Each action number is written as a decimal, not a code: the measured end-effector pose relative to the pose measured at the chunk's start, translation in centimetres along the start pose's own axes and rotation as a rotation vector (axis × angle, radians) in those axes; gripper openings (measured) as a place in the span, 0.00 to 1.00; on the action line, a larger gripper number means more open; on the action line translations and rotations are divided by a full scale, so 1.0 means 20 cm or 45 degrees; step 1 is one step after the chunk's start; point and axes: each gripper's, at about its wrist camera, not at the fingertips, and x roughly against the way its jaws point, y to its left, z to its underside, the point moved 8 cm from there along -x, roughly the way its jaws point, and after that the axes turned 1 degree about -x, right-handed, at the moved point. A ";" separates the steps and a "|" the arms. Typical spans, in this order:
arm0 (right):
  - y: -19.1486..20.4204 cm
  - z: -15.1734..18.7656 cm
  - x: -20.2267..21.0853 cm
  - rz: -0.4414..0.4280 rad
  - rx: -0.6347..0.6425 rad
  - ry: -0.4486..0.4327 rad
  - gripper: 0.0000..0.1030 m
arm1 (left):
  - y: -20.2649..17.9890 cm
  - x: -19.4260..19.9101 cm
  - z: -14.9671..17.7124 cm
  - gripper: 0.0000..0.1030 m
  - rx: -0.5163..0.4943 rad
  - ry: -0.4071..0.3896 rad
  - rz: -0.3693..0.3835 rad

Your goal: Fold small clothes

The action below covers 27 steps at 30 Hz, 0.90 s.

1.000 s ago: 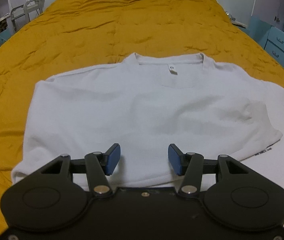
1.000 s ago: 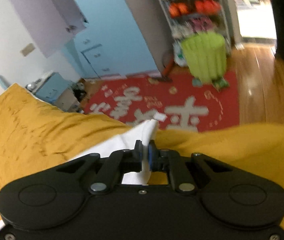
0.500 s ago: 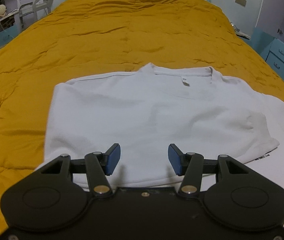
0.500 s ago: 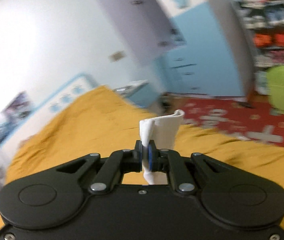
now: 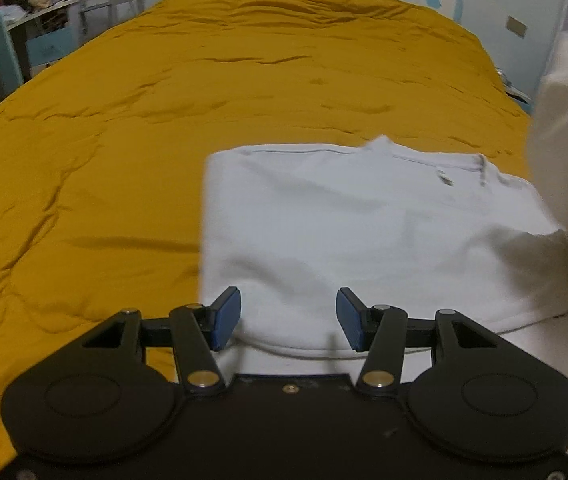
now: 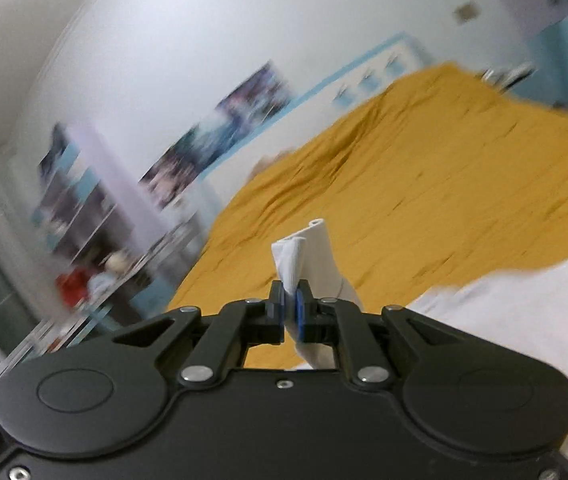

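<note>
Shirt [image 5: 356, 232], white, lies flat on a mustard quilt [image 5: 164, 120] that covers the bed, collar toward the far end, its left side already folded in to a straight edge. Left gripper [image 5: 288, 318] hovers over the near hem with its blue pads [image 5: 226, 318] apart and nothing between them. At the right of that view a lifted part of the shirt stands up as a pale, blurred sheet. Right gripper [image 6: 291, 310] is clenched on a bunched fold of the shirt [image 6: 308, 256], which sticks up past its tips, and more white cloth trails away to the near right. Beyond it the quilt [image 6: 424, 184] runs to a far wall with posters [image 6: 220, 136], all smeared by motion blur.
</note>
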 end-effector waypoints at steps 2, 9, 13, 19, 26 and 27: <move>0.08 0.16 -0.11 -0.036 -0.001 0.089 0.06 | 0.07 0.00 0.01 0.51 0.018 0.001 -0.013; 0.16 0.62 -0.43 -0.028 0.040 0.322 0.06 | 0.27 -0.01 0.06 0.51 0.068 0.024 -0.059; 0.12 0.78 -0.52 0.012 0.058 0.416 0.07 | 0.32 0.00 0.06 0.51 0.078 0.028 -0.076; 0.08 0.93 -0.54 0.008 0.147 0.568 0.23 | 0.33 0.04 0.03 0.51 0.104 0.007 -0.078; 0.01 0.69 -0.27 -0.036 0.084 0.490 0.30 | 0.16 -0.01 -0.06 0.52 0.090 0.012 0.014; -0.04 0.63 -0.23 0.007 0.099 0.464 0.30 | 0.15 -0.04 -0.07 0.52 0.091 0.026 0.017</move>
